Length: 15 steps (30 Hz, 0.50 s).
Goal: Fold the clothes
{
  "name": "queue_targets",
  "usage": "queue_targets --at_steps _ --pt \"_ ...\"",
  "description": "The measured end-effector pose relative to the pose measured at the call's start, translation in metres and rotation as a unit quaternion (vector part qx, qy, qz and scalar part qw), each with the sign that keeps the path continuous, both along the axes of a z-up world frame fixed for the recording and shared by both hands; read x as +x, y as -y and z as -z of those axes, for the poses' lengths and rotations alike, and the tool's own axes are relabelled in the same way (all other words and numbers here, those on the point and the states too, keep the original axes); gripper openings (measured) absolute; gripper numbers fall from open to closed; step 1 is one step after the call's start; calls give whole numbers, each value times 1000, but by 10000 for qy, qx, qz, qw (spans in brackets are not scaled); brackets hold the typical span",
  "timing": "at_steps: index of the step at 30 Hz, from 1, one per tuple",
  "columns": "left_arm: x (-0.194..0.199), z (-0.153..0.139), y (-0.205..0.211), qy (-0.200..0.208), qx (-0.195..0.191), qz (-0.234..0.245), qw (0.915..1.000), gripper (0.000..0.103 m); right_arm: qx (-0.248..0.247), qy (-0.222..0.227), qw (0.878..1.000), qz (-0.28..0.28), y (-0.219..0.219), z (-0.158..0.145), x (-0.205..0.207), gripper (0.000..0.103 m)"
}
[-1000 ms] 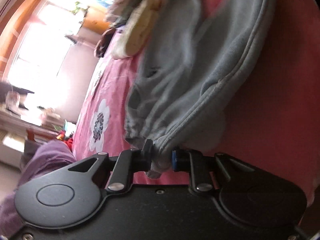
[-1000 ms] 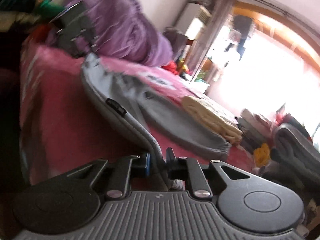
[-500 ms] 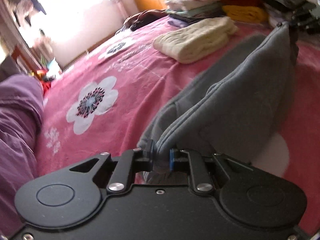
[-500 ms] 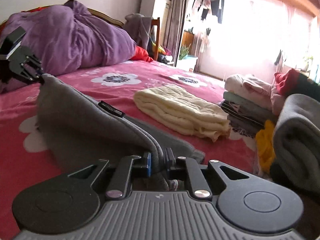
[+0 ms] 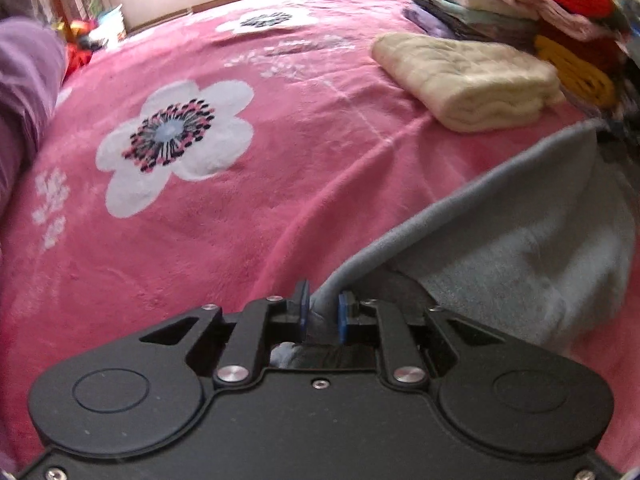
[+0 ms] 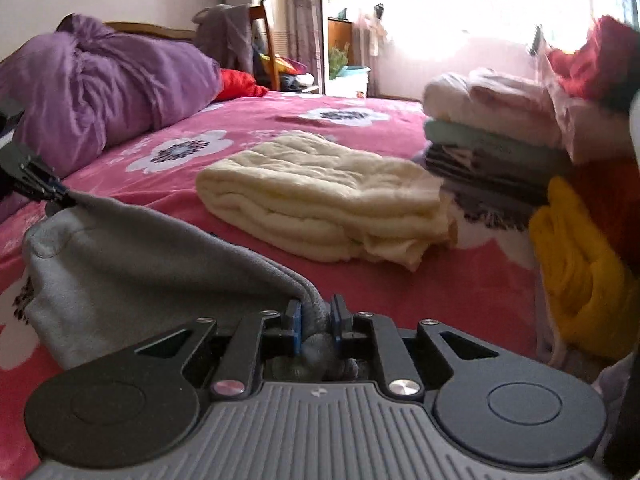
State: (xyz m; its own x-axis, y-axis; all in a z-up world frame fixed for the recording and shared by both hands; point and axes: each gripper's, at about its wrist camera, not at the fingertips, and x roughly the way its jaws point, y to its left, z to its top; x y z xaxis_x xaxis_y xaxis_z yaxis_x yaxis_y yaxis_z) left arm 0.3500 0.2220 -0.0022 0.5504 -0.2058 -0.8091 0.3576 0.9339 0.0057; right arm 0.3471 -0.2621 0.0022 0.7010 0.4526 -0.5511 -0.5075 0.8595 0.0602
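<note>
On the pink bedspread, a grey garment, each end clamped in left and right gripper jaws.

Both wrist views low over bed, facing inward; share cream bundle.

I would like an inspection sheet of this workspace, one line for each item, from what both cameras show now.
Surface: pink flowered bedspread, soft, lightly wrinkled.
Job's things: grey garment stretched between both grippers, low over the bed; cream folded blanket lying beyond it.
Clutter: stack of folded clothes with a yellow item; purple bedding bundle.
Grippers: left gripper shut on the garment's edge; right gripper shut on bunched fabric.
Cables: nothing seen.
Surroundings: bright window, wooden chair.
</note>
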Motion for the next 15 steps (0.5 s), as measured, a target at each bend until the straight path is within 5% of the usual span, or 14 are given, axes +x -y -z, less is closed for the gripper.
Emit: queue_targets --at_steps 1,2,3,4,8,12,15 --pt "5 5 -2 -15 -13 -216 9998 21 -129 69 9998 164 -1 3 1 35" --pt "10 10 -4 -29 -25 -434 9991 29 -257 139 9990 329 -2 7 2 63" --pt "13 13 -6 59 38 -754 9971 53 -263 177 9983 497 -1 8 2 72" --pt "11 14 -8 261 100 -1107 9935 61 -268 216 9972 665 0 10 2 72" --pt "-24 5 7 1090 416 -1626 9798 61 -149 750 9930 896 1 -2 -15 71" --pt "-77 -8 48 2376 1533 -1956 9390 60 -128 1369 9879 717 -9 -16 -40 54" --pt "-109 -15 68 2963 1277 -1910 9270 60 -192 1239 9919 196 -27 -12 -44 46"
